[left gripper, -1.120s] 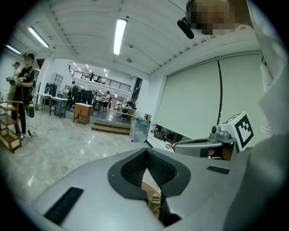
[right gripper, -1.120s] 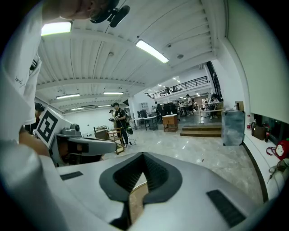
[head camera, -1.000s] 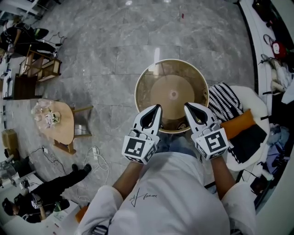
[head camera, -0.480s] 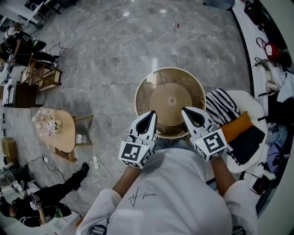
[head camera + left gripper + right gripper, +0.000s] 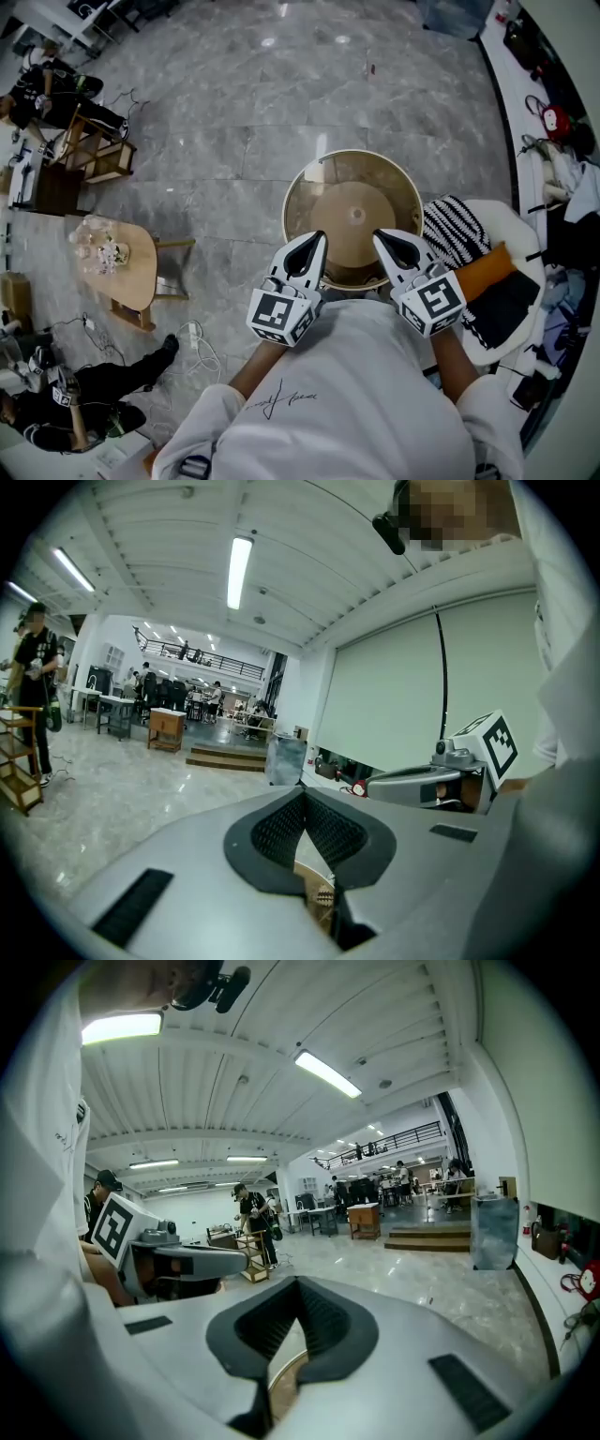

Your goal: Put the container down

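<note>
Your left gripper [image 5: 317, 240] and right gripper [image 5: 382, 236] are both clamped on the near rim of the container [image 5: 353, 211], which hangs just ahead of them, mouth up, over the floor [image 5: 234, 141]; lower it straight down.

Grey polished marble floor [image 5: 234, 112] spreads across an open hall. A small wooden table [image 5: 131, 267] stands at left, a white seat [image 5: 511, 214] with a striped cushion [image 5: 455, 228] at right. Strip lights [image 5: 239, 569] run along the ribbed white ceiling [image 5: 319, 592].

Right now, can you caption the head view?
Left gripper and right gripper pinch a round tan container's near rim over grey marble floor.
</note>
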Demonstrator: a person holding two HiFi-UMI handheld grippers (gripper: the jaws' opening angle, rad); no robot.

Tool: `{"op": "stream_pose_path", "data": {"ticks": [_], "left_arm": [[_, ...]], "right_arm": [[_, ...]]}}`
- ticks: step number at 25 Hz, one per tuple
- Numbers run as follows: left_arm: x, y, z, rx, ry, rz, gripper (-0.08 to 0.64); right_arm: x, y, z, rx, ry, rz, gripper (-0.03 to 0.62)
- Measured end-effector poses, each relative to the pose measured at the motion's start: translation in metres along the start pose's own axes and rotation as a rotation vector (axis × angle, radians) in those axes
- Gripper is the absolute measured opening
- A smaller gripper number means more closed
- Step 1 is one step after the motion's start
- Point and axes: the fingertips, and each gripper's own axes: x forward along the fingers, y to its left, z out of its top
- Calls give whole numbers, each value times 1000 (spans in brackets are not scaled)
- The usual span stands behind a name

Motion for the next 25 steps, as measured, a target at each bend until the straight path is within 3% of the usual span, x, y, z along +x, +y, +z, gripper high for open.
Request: {"op": "stream_pose_path", "data": {"ticks": [25], "left_arm": [[-2, 3, 15, 4, -38, -3, 17]], "right_arm": [[6, 12, 16, -54, 3, 35, 15]]}}
